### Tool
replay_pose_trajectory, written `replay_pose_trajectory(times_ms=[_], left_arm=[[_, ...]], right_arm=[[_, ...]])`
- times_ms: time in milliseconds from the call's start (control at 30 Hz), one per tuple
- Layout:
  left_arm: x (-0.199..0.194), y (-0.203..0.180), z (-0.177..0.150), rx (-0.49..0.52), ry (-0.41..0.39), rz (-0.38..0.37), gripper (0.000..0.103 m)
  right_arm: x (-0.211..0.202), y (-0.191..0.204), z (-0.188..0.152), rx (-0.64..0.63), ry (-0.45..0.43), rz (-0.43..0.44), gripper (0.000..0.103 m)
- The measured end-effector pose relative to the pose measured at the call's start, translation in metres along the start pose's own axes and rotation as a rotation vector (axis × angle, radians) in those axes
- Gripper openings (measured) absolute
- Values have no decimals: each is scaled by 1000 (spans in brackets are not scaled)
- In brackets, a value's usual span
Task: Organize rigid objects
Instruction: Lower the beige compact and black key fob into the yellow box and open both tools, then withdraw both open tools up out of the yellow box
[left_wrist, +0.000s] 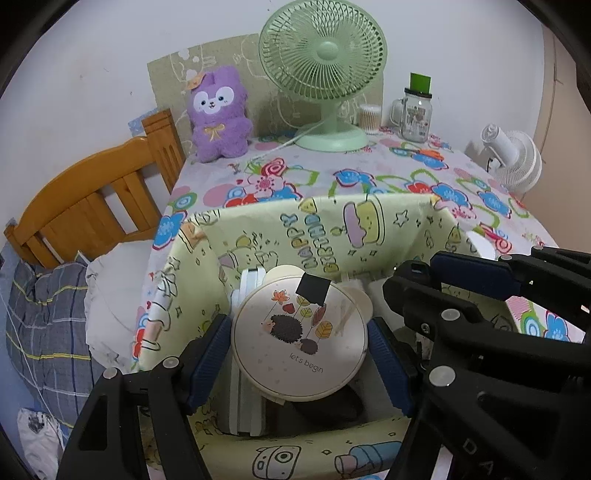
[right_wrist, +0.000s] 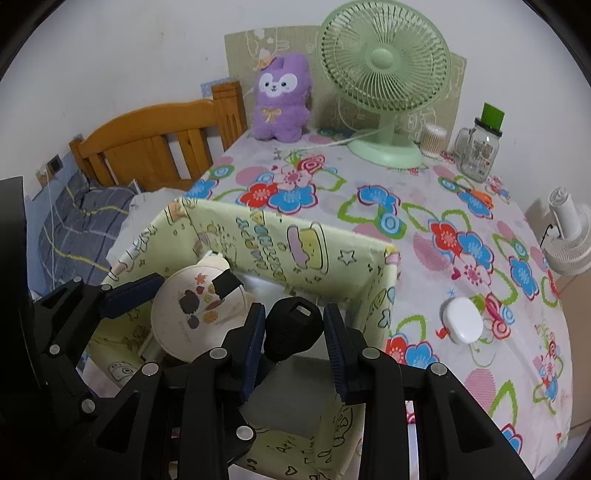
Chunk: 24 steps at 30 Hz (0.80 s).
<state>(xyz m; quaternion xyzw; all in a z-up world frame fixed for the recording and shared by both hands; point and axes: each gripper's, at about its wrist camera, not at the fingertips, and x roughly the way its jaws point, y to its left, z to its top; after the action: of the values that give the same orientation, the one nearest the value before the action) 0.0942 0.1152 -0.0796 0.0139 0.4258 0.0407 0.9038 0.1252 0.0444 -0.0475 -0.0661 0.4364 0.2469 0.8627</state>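
Holding a round cream case (left_wrist: 299, 332) between its blue pads, the left gripper (left_wrist: 297, 354) hangs over the open top of a fabric storage box (left_wrist: 332, 236), jaws spread wide around the case's rim. The right gripper (right_wrist: 295, 332) is clenched on a small black object (right_wrist: 293, 325), rounded and ribbed, perhaps a key fob or plug; the view is too close to say which. It too hangs over the box, just beside the left one.

The step in hand looks like the deposit: both things are being brought into the box. The next move calls for lowering each piece clear of the box's soft walls, then releasing without the two grippers knocking together.

The case is flat and disc-shaped, printed with hedgehogs, coloured leaves and the words "let's begin", with a black patch at its upper edge. Beneath it, white slab-like items already stand in the box.

The box sits at the near edge of a table under a flowered cloth (right_wrist: 424, 229). A small white plastic piece (right_wrist: 463, 319) lies on the cloth, to the box's right.
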Motion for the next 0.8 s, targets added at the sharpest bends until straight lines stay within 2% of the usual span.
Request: replay_pose_trajectory(times_ms=[233,300,333,367,467,633,800], left_arm=[[0,0,-3,-6,-9,-4,77],[0,-1,-3,-6,-11,-3,77],[0,-1,-2,-7,-13,-6,77],[0,1,-1,-10,-14,-10,77],[1,1,2,-18,-14,-18,77],[0,0,5,-36,-24,-40,92],[-1,-4,6,-36,-29,-36,97]], right_arm=[[2,-2,-4,10,3,16,37],[2,-3,-4,12,2,6,42],[1,-4,-4,14,-1,4,49],[-2,-4,-4,15,-10,17,53],[-8,-5,-4,11,-33,-10,58],[-15,-11,-4,24,-50,5,58],[-21,-12,-5,20,-69,-5,59]])
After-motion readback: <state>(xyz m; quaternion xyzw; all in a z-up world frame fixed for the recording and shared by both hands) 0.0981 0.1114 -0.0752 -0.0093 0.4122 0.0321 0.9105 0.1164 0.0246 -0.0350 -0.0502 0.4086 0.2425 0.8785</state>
